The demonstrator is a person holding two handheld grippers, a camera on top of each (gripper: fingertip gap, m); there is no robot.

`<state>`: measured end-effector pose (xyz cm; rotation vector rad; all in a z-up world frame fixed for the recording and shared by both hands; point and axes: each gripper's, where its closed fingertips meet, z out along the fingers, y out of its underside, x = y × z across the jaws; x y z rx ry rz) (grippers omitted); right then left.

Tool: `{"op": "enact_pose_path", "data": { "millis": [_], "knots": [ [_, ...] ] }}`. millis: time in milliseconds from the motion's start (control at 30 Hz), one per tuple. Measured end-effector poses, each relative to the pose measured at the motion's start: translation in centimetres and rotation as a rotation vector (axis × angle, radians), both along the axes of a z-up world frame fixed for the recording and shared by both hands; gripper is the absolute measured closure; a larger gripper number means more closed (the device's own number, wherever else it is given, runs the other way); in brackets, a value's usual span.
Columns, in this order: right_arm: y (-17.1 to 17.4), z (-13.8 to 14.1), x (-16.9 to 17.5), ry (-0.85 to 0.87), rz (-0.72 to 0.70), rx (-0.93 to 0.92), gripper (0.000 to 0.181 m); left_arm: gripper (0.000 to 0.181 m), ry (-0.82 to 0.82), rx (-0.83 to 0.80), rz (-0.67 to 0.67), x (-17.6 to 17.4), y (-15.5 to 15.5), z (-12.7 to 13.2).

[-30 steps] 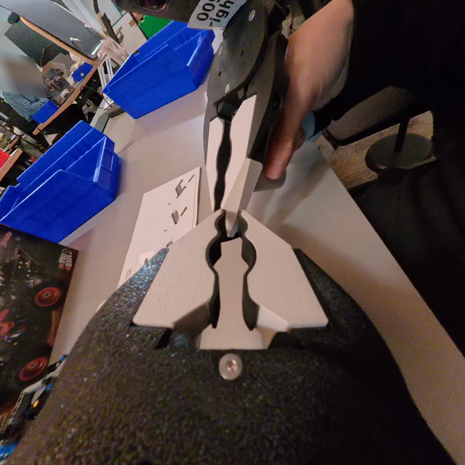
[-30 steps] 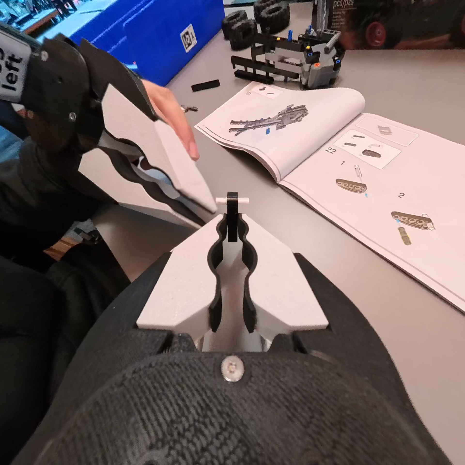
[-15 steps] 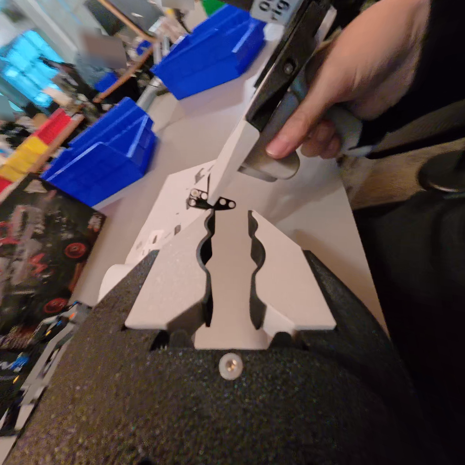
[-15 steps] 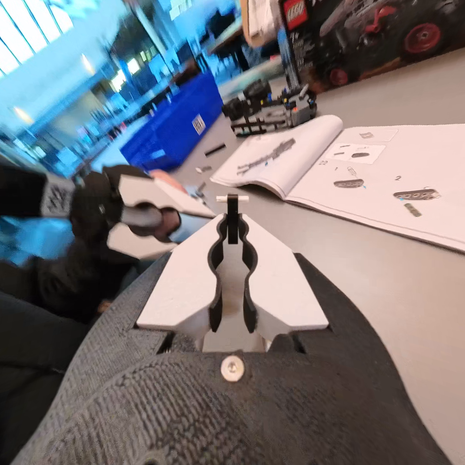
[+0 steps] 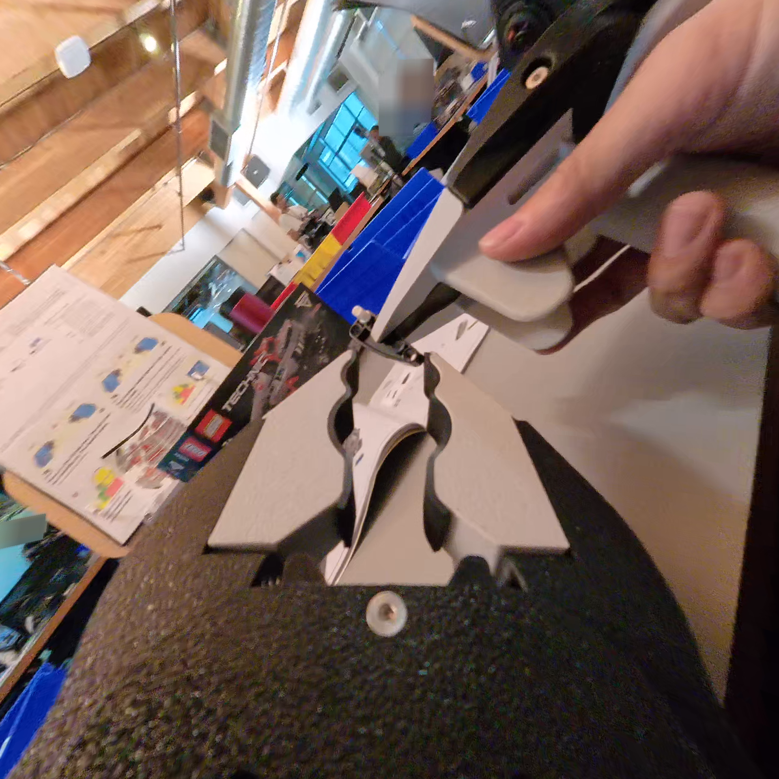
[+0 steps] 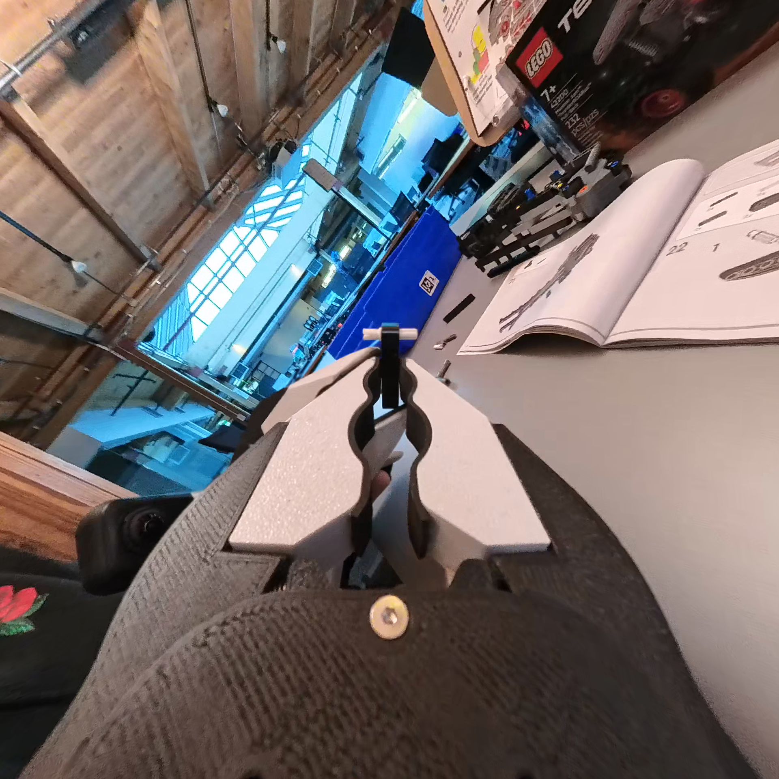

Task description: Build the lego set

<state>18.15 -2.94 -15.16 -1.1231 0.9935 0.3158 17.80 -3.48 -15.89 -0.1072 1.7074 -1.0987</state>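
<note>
My right gripper (image 6: 390,362) is clamped on a small black beam (image 6: 389,366) with a white pin (image 6: 390,334) through its far end, held up off the table (image 6: 590,421). My left gripper (image 5: 390,358) stands parted, empty, its tips just beside that beam. Farther right lies the open instruction booklet (image 6: 657,286); beyond it the partly built chassis (image 6: 548,210) and the set's box (image 6: 632,63). I'd judge the build mid-way — wheels and body remain.

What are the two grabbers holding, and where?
The right gripper pinches a thin black Lego beam by its lower end, white pin on top. The left gripper holds nothing.
</note>
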Motion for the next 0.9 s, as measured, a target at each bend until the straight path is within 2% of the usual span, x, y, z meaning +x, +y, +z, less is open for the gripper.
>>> {"op": "enact_pose_path", "data": {
  "millis": [167, 300, 400, 500, 567, 667, 800, 900],
  "knots": [
    [1.3, 0.4, -0.5, 0.017, 0.038, 0.056, 0.176, 0.159, -0.05, 0.032, 0.044, -0.3, 1.0, 0.4],
    [1.7, 0.0, -0.4, -0.001, 0.039, 0.009, 0.173, 0.169, -0.066, 0.087, 0.074, -0.6, 1.6, 0.0],
    [2.1, 0.0, -0.5, -0.068, 0.064, -0.051, 0.17, 0.17, 0.122, -0.09, 0.033, -0.8, 1.9, -0.1],
    [2.7, 0.1, -1.0, -0.165, 0.119, -0.114, 0.165, 0.171, 0.408, -0.388, -0.03, -0.8, 2.6, 0.2],
    [2.6, 0.2, -1.2, -0.247, 0.158, -0.168, 0.149, 0.171, 0.62, -0.6, -0.062, -0.5, 3.5, 0.5],
    [1.4, -0.7, -0.6, -0.412, 0.143, -0.377, 0.148, 0.172, 0.839, -0.838, -0.129, -0.3, 4.6, 1.0],
    [0.8, 0.5, -0.5, -0.791, -0.017, -0.567, 0.144, 0.171, 1.054, -0.938, -0.203, -1.1, 4.0, 0.5],
    [1.7, 0.2, -1.2, -0.985, -0.051, -0.679, 0.149, 0.172, 1.148, -0.974, -0.254, -1.6, 2.9, 0.3]
  ]
}}
